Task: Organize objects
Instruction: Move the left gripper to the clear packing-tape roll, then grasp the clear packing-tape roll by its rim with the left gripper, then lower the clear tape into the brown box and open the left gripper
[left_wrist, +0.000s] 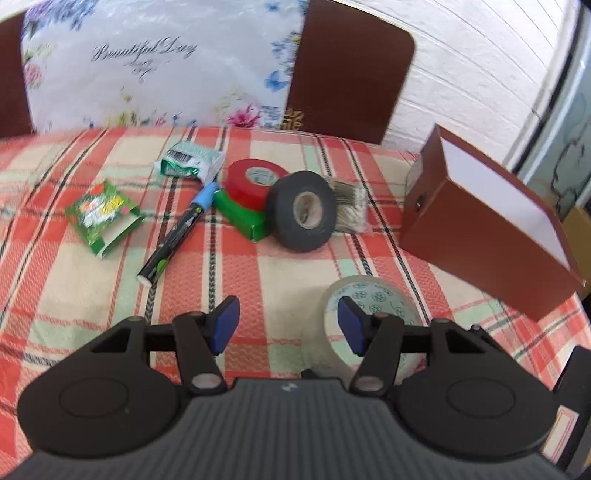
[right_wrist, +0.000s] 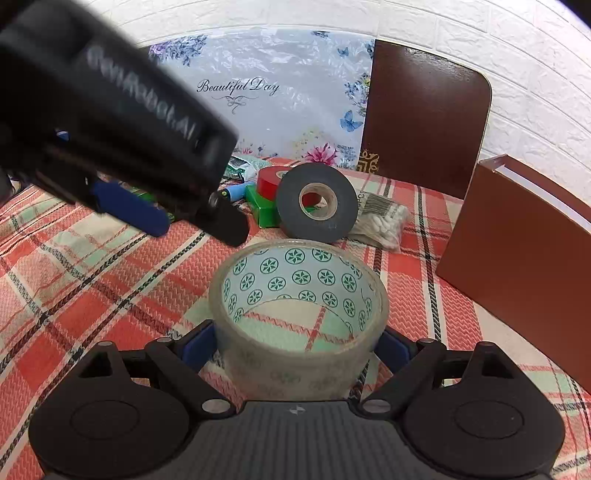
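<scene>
Tape rolls dominate the checked cloth (left_wrist: 280, 266). Left of the black tape roll (left_wrist: 303, 210) lie a green packet (left_wrist: 103, 216), a marker (left_wrist: 177, 236) and a red roll (left_wrist: 255, 181) stacked on a green box (left_wrist: 243, 218). The left gripper (left_wrist: 288, 323) stands apart and empty. Nearer than the black roll, the clear tape roll (right_wrist: 299, 310) sits between the right gripper (right_wrist: 299, 347) and its wide-spread fingers, contact unclear. Right of it stands a brown box (left_wrist: 491, 229).

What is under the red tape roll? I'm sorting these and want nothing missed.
The red tape roll lies on a green box. The black tape roll leans against both, covering the box's far end.
</scene>
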